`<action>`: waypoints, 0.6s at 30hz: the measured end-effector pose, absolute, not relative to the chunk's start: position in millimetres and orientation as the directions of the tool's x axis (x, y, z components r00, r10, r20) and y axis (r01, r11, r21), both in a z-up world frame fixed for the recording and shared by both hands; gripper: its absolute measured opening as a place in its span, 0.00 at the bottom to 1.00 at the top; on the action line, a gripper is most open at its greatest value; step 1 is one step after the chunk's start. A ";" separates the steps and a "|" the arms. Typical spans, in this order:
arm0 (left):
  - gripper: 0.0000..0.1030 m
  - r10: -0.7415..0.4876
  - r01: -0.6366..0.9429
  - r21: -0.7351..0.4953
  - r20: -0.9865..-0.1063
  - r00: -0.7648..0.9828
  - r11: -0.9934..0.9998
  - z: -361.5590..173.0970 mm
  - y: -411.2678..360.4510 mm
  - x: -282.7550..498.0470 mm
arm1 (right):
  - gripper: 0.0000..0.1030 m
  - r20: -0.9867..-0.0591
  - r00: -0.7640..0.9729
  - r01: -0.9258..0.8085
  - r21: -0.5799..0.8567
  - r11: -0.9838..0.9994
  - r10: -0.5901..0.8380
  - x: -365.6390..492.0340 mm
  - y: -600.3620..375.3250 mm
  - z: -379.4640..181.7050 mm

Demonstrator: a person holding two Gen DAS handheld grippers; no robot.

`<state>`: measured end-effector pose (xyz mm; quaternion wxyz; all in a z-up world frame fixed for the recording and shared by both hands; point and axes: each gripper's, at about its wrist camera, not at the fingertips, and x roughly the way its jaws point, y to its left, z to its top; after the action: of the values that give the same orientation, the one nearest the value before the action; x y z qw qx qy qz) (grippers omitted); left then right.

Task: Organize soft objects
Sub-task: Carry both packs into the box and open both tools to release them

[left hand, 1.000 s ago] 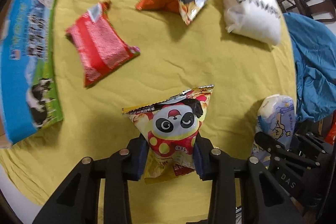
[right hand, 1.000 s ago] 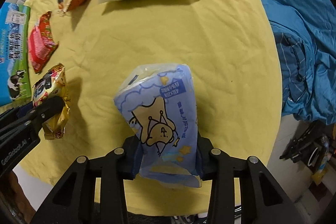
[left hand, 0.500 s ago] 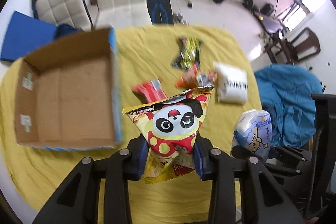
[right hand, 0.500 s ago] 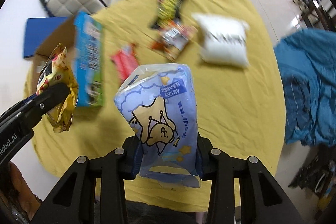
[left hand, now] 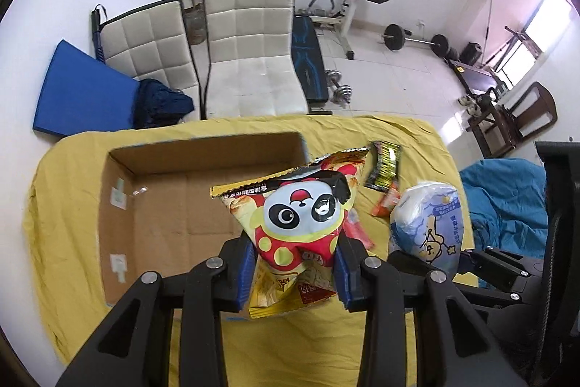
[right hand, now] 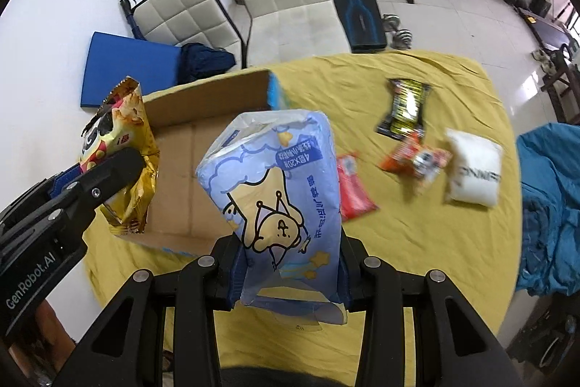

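My left gripper is shut on a panda snack bag and holds it in the air near the right side of an open cardboard box. My right gripper is shut on a blue tissue pack, also raised, by the box's right wall. The left gripper and its bag show at the left of the right wrist view. The tissue pack shows in the left wrist view.
On the yellow tablecloth lie a red packet, an orange panda bag, a black-and-yellow packet and a white pillow pack. White chairs stand beyond the table. Blue cloth lies at right.
Both grippers have lifted their items high off the table and tilted up toward the box; the view now takes in the whole box and the room behind it.
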<state>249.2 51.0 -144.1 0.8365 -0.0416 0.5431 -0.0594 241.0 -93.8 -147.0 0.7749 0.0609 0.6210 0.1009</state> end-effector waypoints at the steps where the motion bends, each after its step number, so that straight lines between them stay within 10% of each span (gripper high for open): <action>1: 0.32 -0.143 0.049 -0.135 -0.905 0.400 0.990 -145.8 59.0 254.5 | 0.41 -0.950 0.212 -0.082 0.217 0.973 0.230 246.7 -85.7 -148.5; 18: 0.32 -0.331 -0.142 -0.341 -0.939 0.089 0.929 -285.1 172.0 352.8 | 0.41 -0.972 0.079 -0.058 0.218 0.974 0.223 352.2 23.1 -274.6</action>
<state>352.8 172.0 -285.1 0.7165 -0.1758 0.6718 -0.0660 352.2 23.1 -274.6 0.7318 0.0611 0.6719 0.0960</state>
